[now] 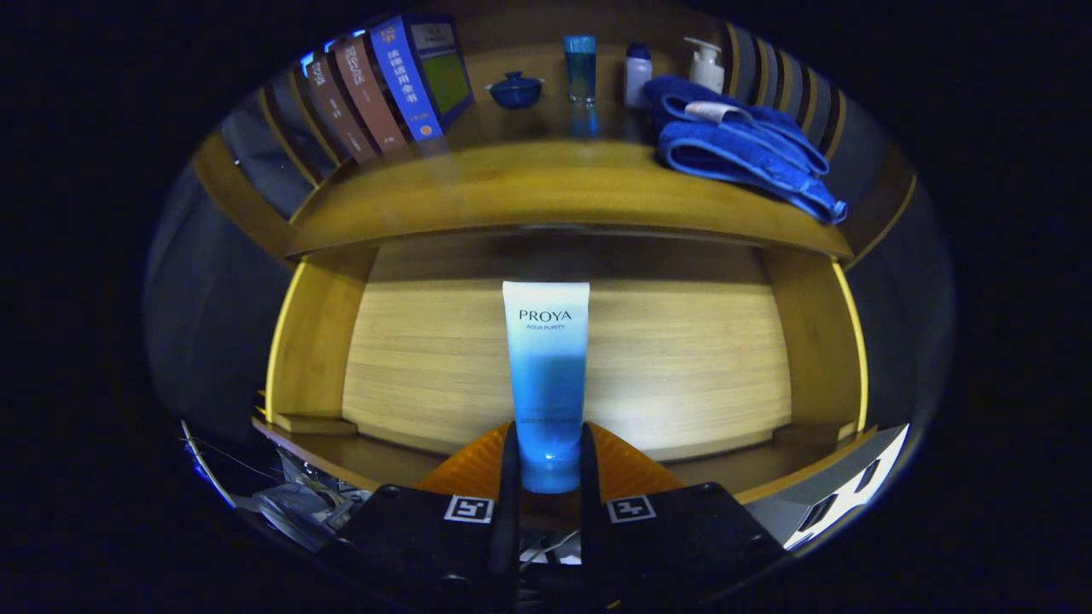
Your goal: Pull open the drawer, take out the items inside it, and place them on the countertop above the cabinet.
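The tongs (pixel 546 456) are clenched on the blue tube (pixel 546 375) — its long axis runs straight ahead, inside the open drawer (pixel 682 367), below the surface (pixel 546 192).

The wooden countertop (pixel 546 192) carried leaning books (pixel 384 85) at one end, then a blue lidded bowl (pixel 515 89), a blue glass (pixel 580 66), a small bottle (pixel 636 75), a pump bottle (pixel 705 65) and folded blue towels (pixel 742 145).
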`<state>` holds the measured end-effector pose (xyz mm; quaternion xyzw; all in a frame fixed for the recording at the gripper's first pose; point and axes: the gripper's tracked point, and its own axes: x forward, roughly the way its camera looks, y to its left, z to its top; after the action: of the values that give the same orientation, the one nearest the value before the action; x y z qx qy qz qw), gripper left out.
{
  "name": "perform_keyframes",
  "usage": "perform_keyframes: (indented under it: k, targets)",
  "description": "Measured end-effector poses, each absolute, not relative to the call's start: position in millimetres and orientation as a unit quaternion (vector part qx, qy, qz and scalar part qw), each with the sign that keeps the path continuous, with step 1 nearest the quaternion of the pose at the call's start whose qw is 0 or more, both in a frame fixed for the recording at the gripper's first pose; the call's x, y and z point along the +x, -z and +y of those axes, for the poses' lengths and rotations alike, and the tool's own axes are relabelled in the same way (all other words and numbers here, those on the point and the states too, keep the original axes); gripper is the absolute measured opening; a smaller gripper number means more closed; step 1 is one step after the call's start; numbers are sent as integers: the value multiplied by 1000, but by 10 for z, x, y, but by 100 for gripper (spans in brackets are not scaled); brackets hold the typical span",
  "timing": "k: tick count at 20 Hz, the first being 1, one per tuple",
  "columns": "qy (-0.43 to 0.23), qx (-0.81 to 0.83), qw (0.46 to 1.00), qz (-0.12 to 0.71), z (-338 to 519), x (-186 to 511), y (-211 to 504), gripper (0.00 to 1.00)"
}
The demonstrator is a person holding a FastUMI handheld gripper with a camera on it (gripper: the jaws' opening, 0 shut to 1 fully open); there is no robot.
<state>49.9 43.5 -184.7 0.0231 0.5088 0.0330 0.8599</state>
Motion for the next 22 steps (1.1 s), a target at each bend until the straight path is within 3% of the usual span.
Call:
perform_keyframes:
  k: [9, 22]
  targets:
    - [-18, 0, 901, 434, 435, 1265, 1016, 33]
    - [-12, 3, 876, 482, 538, 2467, 1437, 34]
